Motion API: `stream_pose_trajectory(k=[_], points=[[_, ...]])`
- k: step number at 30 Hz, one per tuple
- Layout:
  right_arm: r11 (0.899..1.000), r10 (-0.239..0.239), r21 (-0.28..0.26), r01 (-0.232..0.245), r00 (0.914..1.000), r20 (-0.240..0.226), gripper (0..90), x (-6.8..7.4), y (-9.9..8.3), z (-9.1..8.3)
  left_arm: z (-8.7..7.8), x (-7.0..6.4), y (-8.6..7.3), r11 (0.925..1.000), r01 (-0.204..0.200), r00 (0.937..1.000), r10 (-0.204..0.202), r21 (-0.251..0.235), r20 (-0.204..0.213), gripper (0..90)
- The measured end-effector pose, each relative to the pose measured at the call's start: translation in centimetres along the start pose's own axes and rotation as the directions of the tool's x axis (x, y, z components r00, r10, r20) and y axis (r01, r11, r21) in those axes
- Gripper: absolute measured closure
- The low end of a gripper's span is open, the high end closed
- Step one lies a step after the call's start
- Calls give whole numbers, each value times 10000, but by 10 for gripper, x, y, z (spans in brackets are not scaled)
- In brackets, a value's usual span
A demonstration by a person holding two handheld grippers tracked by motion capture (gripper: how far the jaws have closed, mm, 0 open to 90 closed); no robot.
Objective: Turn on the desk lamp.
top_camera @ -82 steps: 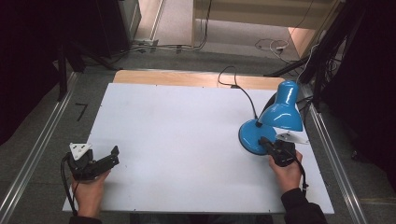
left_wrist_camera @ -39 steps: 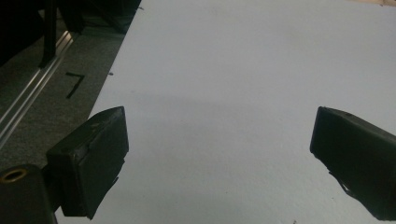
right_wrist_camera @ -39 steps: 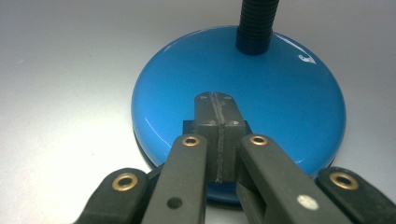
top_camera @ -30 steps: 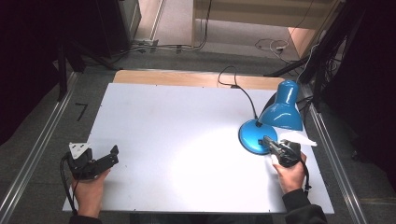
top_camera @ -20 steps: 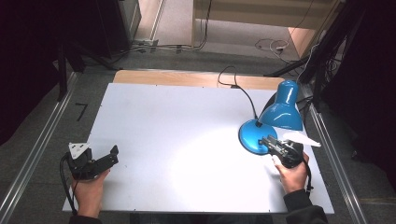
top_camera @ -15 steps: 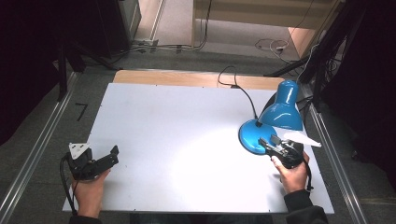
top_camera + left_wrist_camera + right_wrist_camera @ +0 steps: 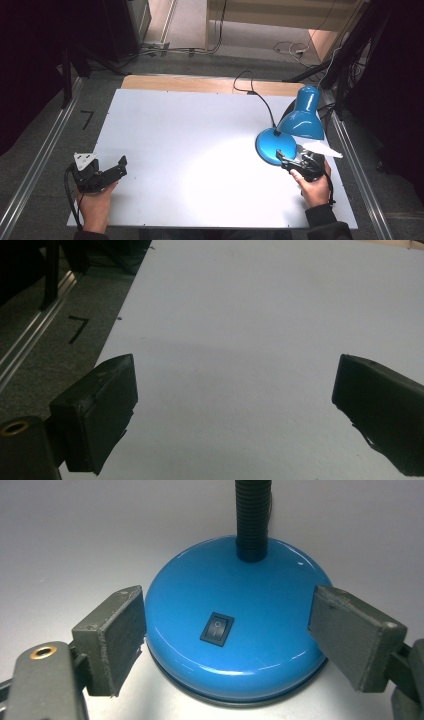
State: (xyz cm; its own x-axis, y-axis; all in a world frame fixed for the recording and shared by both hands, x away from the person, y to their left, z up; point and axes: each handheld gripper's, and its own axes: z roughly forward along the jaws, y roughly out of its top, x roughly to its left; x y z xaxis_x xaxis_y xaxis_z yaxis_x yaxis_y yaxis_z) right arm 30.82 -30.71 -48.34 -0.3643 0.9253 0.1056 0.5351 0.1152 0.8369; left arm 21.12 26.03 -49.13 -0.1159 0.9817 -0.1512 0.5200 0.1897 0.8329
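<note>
Beside the lamp base (image 7: pixel 235 630), right tongs (image 7: pixel 227 640) gape, seemingly untouching; left tongs (image 7: pixel 235 410) wide, empty.

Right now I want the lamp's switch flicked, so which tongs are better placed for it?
The right tongs. They sit open over the lamp base, the switch between their jaws. The left tongs rest open at the table's far corner, away from it.

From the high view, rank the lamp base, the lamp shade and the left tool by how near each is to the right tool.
1. Lamp base: just ahead of the right tool.
2. Lamp shade: farther back, above the base.
3. Left tool: across the table at the near left edge.
</note>
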Motion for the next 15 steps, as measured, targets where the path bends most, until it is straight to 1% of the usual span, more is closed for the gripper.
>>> stream_pose_trajectory(k=[5,8,11,15], points=[[10000,38,-58,-38,10000,70,146,-4,0,-3,1,-2,-1,10000,-28,10000,28,40,-14,51],[9999,138,-95,-137,9998,124,146,-7,0,-6,-1,-1,0,10000,-9,10000,9,-48,-42,52],[9998,149,-123,-147,9998,140,146,-10,-1,-8,1,0,-1,10000,7,10000,-7,79,-68,51],[9997,205,-118,-203,9997,149,146,-12,-1,-10,-2,-1,0,10000,-13,10000,13,-85,-74,51]])
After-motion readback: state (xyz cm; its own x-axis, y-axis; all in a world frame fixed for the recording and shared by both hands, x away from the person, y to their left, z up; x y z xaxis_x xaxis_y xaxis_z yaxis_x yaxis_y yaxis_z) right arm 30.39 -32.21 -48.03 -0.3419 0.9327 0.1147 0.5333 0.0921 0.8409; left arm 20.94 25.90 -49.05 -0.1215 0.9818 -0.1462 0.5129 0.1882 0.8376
